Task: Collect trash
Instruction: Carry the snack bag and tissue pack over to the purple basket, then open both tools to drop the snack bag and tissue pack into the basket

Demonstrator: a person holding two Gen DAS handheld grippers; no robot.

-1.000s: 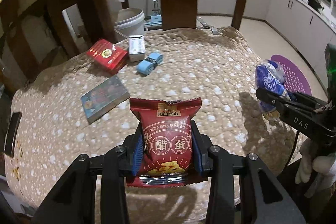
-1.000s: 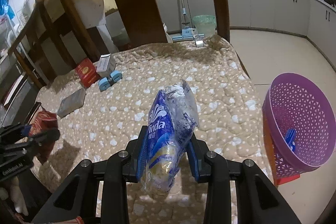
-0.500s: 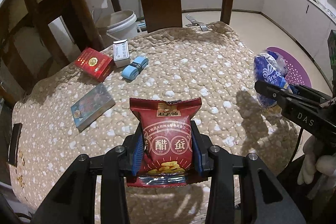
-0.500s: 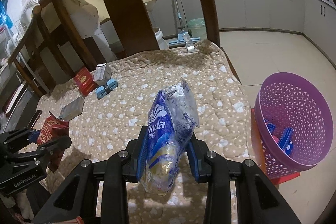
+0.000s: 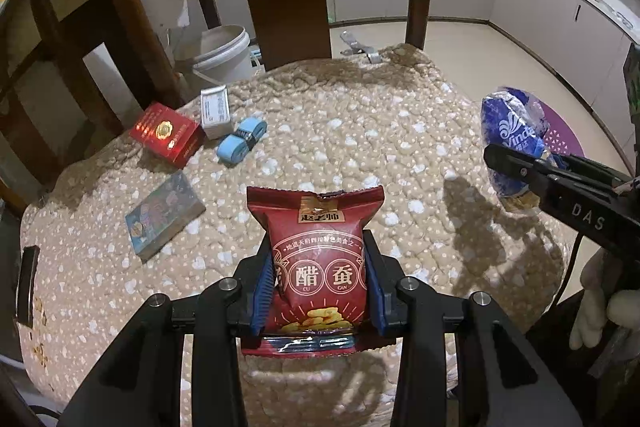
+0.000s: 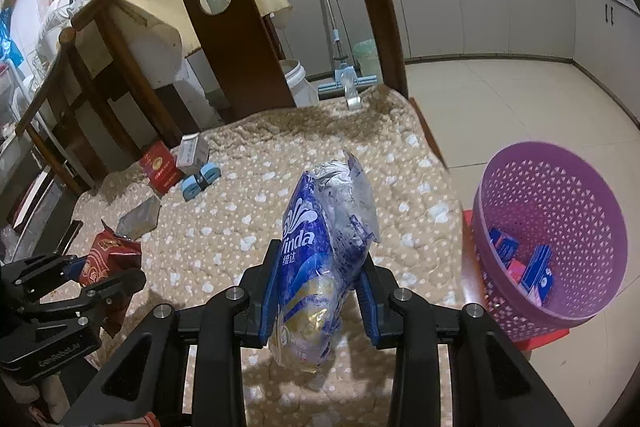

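We've got our left gripper (image 5: pixel 319 281) clamped on the red snack packet (image 5: pixel 318 259), its blue pads squeezing both sides as it hangs above the spotted beige blanket (image 5: pixel 360 131). Our right gripper (image 6: pixel 318 291) is pinched tight on the blue Vinda tissue pack (image 6: pixel 320 247), crumpled and upright, near the blanket's edge. Just off to the right sits the purple basket (image 6: pixel 560 167) on the floor, blue packets already inside. Back on the blanket lie a red box (image 5: pixel 168 137), a white box (image 5: pixel 216 111), a blue roll (image 5: pixel 241 139) and a flat card pack (image 5: pixel 164 221).
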